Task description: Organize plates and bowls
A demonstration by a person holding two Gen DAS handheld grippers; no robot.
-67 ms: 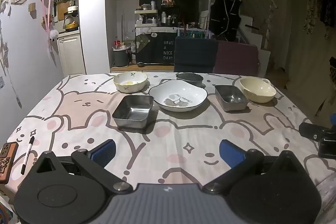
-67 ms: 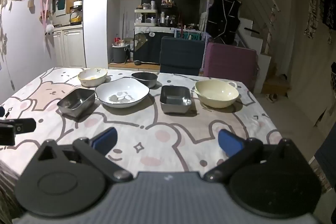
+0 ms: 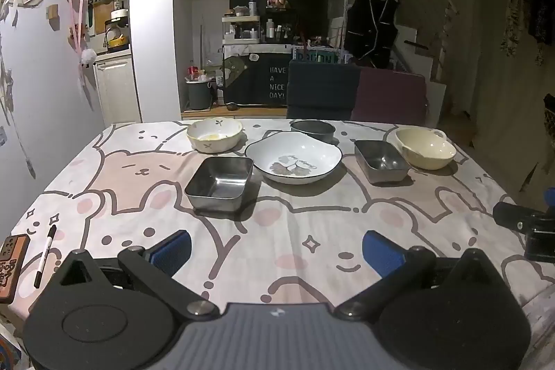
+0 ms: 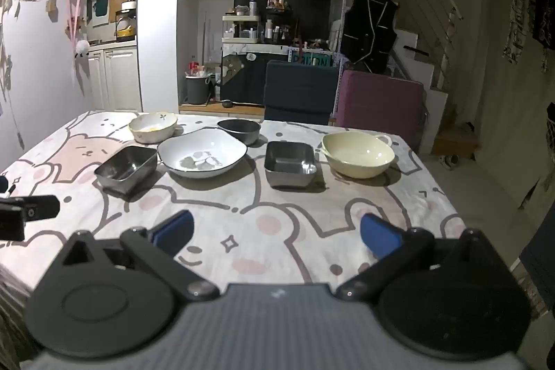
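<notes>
While both grippers hang over the near end of the table, the left gripper (image 3: 276,251) and right gripper (image 4: 276,237) have their blue ribbed pads spread wide, grasping nothing. On the bear-print tablecloth (image 3: 138,196) sit two shiny rectangular steel tins (image 3: 219,182) (image 3: 381,160), a glossy white plate (image 3: 295,156) with a flower print and script too small to read, a scalloped leaf-print bowl (image 3: 214,134), a dark round bowl (image 3: 313,129) and a smooth cream handled bowl (image 3: 425,148). Beyond the table, a black board (image 3: 277,85) reads "HAVE A NICE DAY!".

White plate (image 3: 297,158) mid-table, two steel trays (image 3: 220,182) (image 3: 381,161) flanking, floral bowl (image 3: 214,134), dark bowl (image 3: 313,130), cream bowl (image 3: 425,148), all upright
</notes>
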